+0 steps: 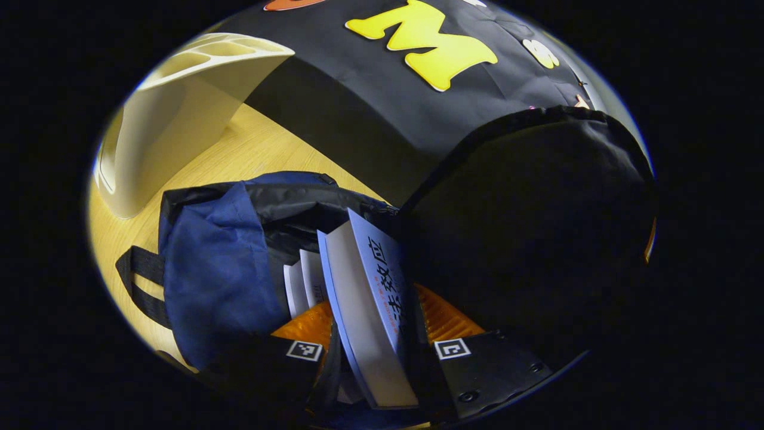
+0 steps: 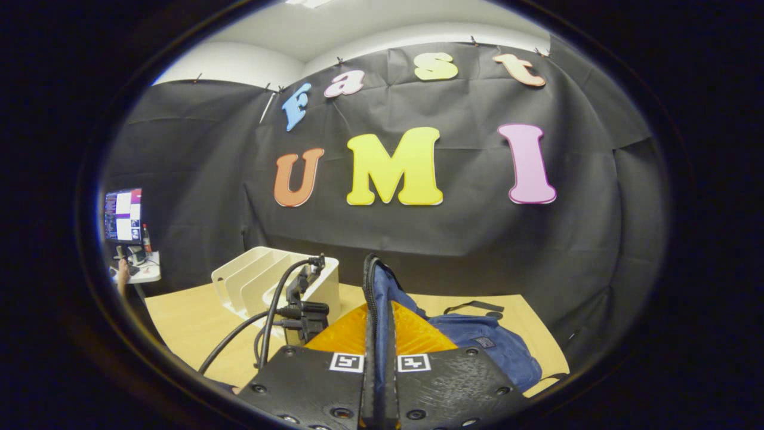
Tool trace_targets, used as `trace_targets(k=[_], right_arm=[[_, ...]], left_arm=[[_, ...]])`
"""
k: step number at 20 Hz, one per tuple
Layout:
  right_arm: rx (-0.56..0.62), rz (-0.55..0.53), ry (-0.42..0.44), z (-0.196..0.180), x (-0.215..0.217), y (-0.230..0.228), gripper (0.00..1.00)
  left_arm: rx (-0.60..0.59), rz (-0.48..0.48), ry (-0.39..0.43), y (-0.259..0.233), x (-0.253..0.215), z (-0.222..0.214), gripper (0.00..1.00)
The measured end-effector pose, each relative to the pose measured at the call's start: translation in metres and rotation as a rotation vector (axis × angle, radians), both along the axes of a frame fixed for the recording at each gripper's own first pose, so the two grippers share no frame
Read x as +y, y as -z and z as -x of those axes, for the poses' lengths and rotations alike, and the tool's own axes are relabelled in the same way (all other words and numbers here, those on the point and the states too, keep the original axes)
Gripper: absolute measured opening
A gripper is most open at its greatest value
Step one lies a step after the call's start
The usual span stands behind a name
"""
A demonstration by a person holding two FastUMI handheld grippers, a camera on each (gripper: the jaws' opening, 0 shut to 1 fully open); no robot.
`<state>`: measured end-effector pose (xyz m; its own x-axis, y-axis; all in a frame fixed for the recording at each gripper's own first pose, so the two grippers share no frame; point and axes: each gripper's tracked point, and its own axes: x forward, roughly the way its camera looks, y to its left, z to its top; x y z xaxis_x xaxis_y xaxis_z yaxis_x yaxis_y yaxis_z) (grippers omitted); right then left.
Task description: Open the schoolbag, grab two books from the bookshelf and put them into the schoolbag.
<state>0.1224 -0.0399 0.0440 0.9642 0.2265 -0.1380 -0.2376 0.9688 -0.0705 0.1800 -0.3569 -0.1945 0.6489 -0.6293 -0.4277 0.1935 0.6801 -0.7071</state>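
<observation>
Left gripper [image 1: 373, 349]: pointing down into the open mouth of the schoolbag, its two fingers [image 1: 304, 352] pressing on either face of a thick paperback book [image 1: 364, 298], which is standing edge-up between them.
Right gripper [image 2: 379, 364]: riding level and facing the booth's back wall, its fingers [image 2: 316, 382] pinching together on a dark-edged fold of the blue bag fabric [image 2: 379, 310], which is rising upright between them.
Book: pale blue cover with dark printed characters, white page block showing toward the camera, its lower end sitting inside the bag opening.
Other books [image 1: 304, 286]: two thinner white-edged volumes standing inside the bag, just beside the held one on its left in the left gripper view.
Schoolbag [image 1: 218, 272]: navy blue cloth with a black lining and black webbing straps [image 1: 140, 286], lying on the wooden table [image 1: 250, 149] toward its front edge; in the right gripper view its body [image 2: 483, 346] is slumping toward the table's right edge, with a thin strap [image 2: 474, 306] trailing behind it.
Bag flap [image 1: 531, 227]: a large dark panel filling the right of the left gripper view, lifted beside the opening.
Bookshelf [image 2: 262, 280]: a white slotted desktop rack standing near the table's back left corner, well apart from the bag.
Cables [image 2: 268, 316]: black leads running past the rack in the right gripper view.
Side table [image 2: 140, 272]: off beyond the table's left edge, carrying a lit monitor [image 2: 122, 215].
</observation>
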Motion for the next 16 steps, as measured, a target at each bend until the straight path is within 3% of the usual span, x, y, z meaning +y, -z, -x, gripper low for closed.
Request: trace_targets(k=[3, 10, 16], right_arm=[[-0.014, -0.007, 0.040, 0.000, -0.013, -0.003, 0.06], [0.002, 0.014, 0.125, 0.000, -0.041, 0.006, 0.06], [0.063, 0.087, 0.234, 0.002, -0.073, 0.034, 0.06]], left_arm=[[0.008, -0.018, 0.017, -0.001, 0.002, 0.000, 0.67], [0.059, -0.042, 0.076, -0.006, 0.013, 0.010, 0.80], [0.027, -0.113, 0.039, -0.011, 0.050, 0.010, 0.88]])
